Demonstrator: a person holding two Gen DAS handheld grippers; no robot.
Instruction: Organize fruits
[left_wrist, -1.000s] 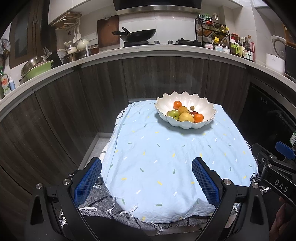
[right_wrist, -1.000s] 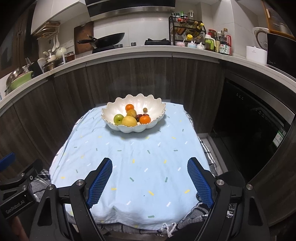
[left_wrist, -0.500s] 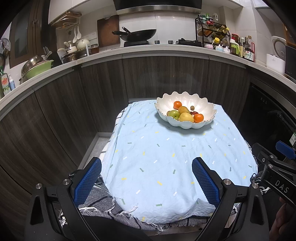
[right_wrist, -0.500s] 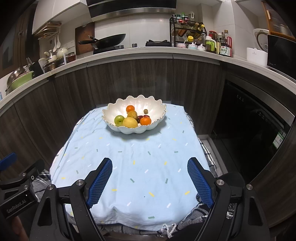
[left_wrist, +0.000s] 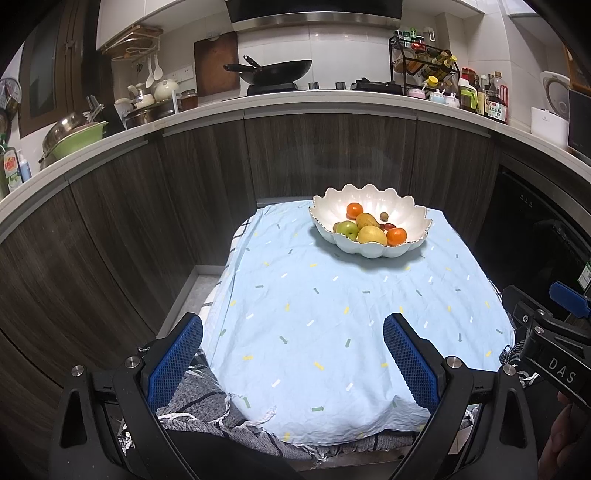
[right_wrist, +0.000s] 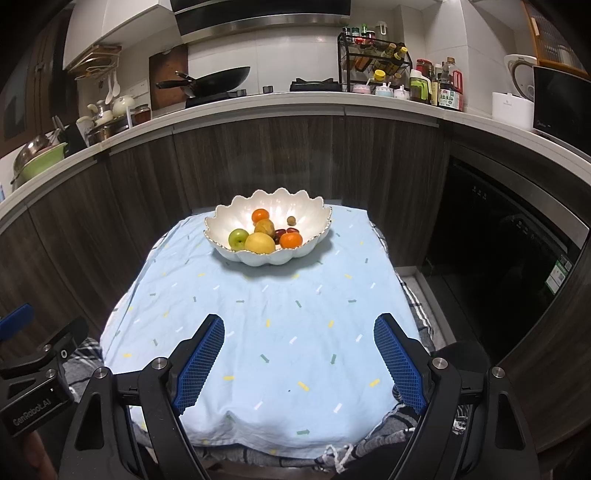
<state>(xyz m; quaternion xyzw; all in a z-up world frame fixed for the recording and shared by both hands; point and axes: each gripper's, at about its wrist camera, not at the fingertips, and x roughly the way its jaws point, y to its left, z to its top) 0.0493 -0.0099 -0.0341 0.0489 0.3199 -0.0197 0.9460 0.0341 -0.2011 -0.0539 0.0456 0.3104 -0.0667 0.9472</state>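
We see a white scalloped bowl (right_wrist: 268, 236) with a thin gilt rim standing upright at the far end of the desk, on a pale blue cloth (right_wrist: 258, 332). All the fruit lies inside it. A green apple (right_wrist: 238, 238) sits at the front left, touching a large yellow pear (right_wrist: 259, 242) beside it. An orange (right_wrist: 290, 240) rests at the front right. Behind the pear we find a brownish-yellow fruit (right_wrist: 265, 227), and behind that a second orange (right_wrist: 260, 215). Small dark red fruits (right_wrist: 285, 232) lie between them, and a little brown round fruit (right_wrist: 291, 220) sits apart at the back right.
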